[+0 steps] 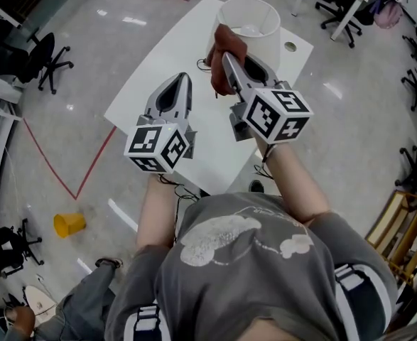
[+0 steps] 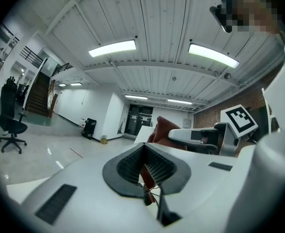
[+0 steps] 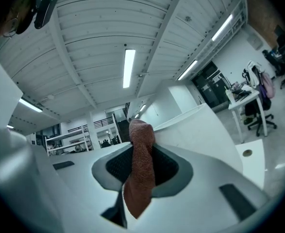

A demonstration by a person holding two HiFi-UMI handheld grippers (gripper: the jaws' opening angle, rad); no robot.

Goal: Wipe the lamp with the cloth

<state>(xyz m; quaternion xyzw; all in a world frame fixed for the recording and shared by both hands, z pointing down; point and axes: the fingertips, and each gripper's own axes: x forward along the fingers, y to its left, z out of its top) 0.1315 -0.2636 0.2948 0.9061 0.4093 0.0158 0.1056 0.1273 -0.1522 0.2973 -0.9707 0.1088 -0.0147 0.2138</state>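
A white lamp with a round open shade [image 1: 254, 21] stands at the far end of the white table [image 1: 162, 73]. My right gripper [image 1: 226, 59] is shut on a rust-red cloth [image 1: 224, 48], held against the near left side of the shade. In the right gripper view the cloth [image 3: 140, 169] hangs pinched between the jaws, with the shade's white wall [image 3: 205, 130] just beyond. My left gripper [image 1: 180, 84] hovers over the table to the left, shut with nothing in it. From the left gripper view the cloth [image 2: 164, 129] and the right gripper show ahead.
A round cable hole [image 1: 289, 47] sits in the table beside the lamp. Office chairs [image 1: 48, 61] stand at the left, a desk with chairs [image 1: 343, 6] at the far right. A yellow cup [image 1: 69, 224] lies on the floor beside red tape lines [image 1: 87, 169].
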